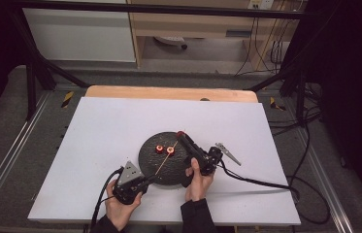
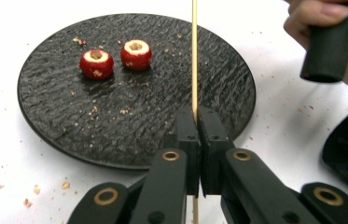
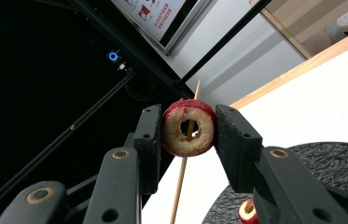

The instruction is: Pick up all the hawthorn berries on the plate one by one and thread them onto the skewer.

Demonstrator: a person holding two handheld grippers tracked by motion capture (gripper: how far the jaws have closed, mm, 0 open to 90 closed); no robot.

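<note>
Alignment first — right tool pinching cored fruit, left tool clamping skewer; keep hole centred on tip.

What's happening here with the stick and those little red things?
A person is threading cored red fruits onto a wooden skewer. The left gripper is shut on the skewer above a black plate. The right gripper holds one cored fruit, with the skewer tip showing through its hole. Two more fruits wait on the plate.
</note>
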